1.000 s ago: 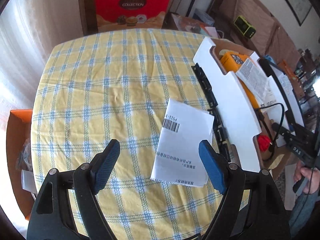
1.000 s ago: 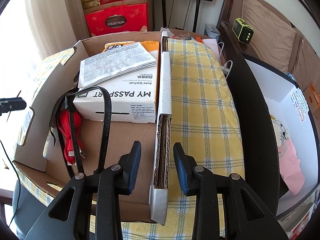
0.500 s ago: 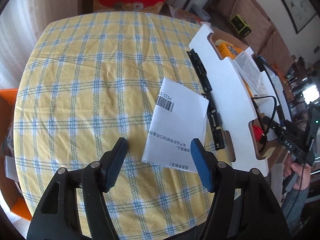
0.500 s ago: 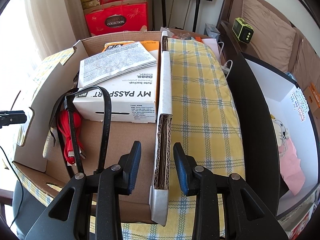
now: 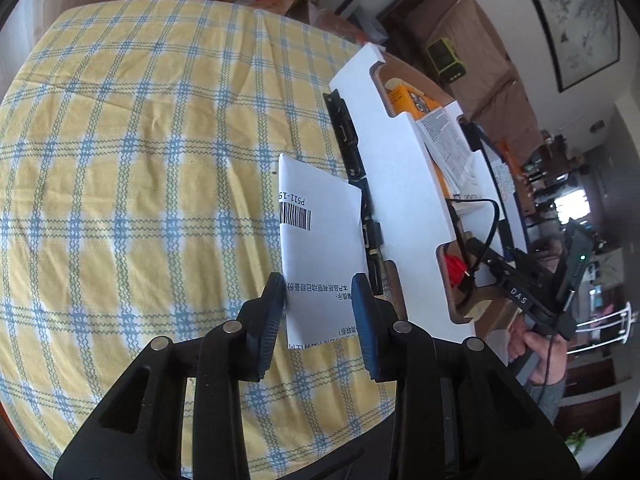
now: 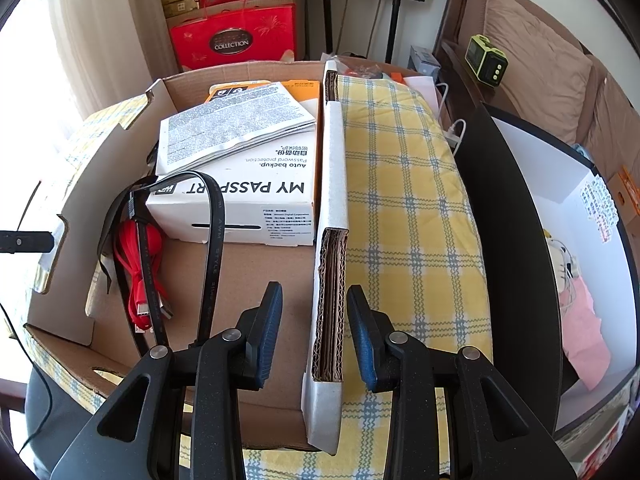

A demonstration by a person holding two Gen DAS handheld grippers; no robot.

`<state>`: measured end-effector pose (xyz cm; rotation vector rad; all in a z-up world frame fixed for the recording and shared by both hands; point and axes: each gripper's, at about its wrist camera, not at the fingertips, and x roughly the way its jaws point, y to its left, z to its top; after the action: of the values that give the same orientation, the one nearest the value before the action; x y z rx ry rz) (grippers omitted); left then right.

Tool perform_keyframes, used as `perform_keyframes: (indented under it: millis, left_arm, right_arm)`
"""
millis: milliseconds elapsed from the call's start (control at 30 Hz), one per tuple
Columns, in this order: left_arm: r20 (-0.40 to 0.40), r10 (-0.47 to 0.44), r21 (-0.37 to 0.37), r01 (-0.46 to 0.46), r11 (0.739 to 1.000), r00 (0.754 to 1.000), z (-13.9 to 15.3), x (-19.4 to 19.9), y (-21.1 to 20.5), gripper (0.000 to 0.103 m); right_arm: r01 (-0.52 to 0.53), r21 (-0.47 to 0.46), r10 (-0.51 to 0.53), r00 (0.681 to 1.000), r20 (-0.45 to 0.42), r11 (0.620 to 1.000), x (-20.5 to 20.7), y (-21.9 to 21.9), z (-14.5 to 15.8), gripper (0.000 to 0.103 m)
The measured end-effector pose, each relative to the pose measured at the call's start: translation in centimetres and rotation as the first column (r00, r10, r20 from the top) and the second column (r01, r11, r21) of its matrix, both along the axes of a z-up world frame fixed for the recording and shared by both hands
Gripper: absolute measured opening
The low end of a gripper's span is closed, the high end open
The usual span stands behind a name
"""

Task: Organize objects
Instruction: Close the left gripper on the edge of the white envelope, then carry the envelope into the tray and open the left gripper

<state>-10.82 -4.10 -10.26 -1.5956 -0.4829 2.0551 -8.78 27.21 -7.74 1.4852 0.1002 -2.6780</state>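
A white paper sheet with a barcode (image 5: 316, 236) lies on the yellow checked tablecloth (image 5: 120, 160) beside the open cardboard box (image 5: 400, 184). My left gripper (image 5: 318, 312) is partly closed around the sheet's near end, the pads at its two side edges; contact is unclear. My right gripper (image 6: 314, 332) straddles the box's right wall (image 6: 332, 240), jaws open with gaps on both sides. Inside the box are a white "My Passport" carton (image 6: 240, 208), a leaflet (image 6: 228, 128), an orange pack (image 6: 304, 88), a red cable (image 6: 140, 272) and a black flat cable (image 6: 212, 232).
A black strap (image 5: 352, 152) lies between the sheet and the box. A red gift box (image 6: 232, 40) stands beyond the table. A black-edged white board (image 6: 520, 220) stands at the right, with a sofa and green clock (image 6: 486, 60) behind.
My left gripper has moved forward and right over the sheet, and its jaws have narrowed from wide open to the sheet's width. The right gripper has stayed still on the box wall.
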Motion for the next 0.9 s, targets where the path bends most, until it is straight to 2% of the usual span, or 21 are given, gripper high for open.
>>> perform_keyframes:
  millis: [100, 233, 367, 500, 700, 900]
  left_arm:
    - [0.008, -0.007, 0.020, 0.007, 1.000, 1.000, -0.1, -0.1, 0.6, 0.029]
    - [-0.004, 0.001, 0.013, -0.001, 1.000, 1.000, -0.1, -0.1, 1.2, 0.014]
    - [-0.038, 0.031, 0.016, -0.030, 0.999, 0.999, 1.0, 0.1, 0.7, 0.008]
    - [-0.095, 0.052, 0.021, -0.050, 0.999, 0.994, 3.4, 0.4, 0.2, 0.007]
    - [-0.167, 0.050, 0.068, -0.039, 0.997, 0.985, 7.2, 0.5, 1.1, 0.006]
    - [-0.198, -0.018, 0.140, 0.046, 0.989, 0.980, 9.7, 0.7, 4.5, 0.006]
  right_arm:
    - [-0.001, 0.005, 0.001, 1.000, 0.000, 1.000, 0.0, 0.0, 0.0, 0.033]
    - [-0.001, 0.004, 0.001, 1.000, 0.001, 1.000, 0.0, 0.0, -0.1, 0.033]
    - [-0.005, 0.011, 0.005, 1.000, 0.001, 1.000, 0.0, -0.1, -0.1, 0.033]
    - [-0.006, 0.010, 0.006, 1.000, 0.000, 1.000, 0.0, -0.1, -0.1, 0.033]
    - [-0.005, 0.003, 0.005, 1.000, 0.000, 1.000, 0.1, 0.0, -0.1, 0.033]
    - [-0.006, 0.001, 0.006, 1.000, 0.000, 1.000, 0.1, 0.0, -0.1, 0.033]
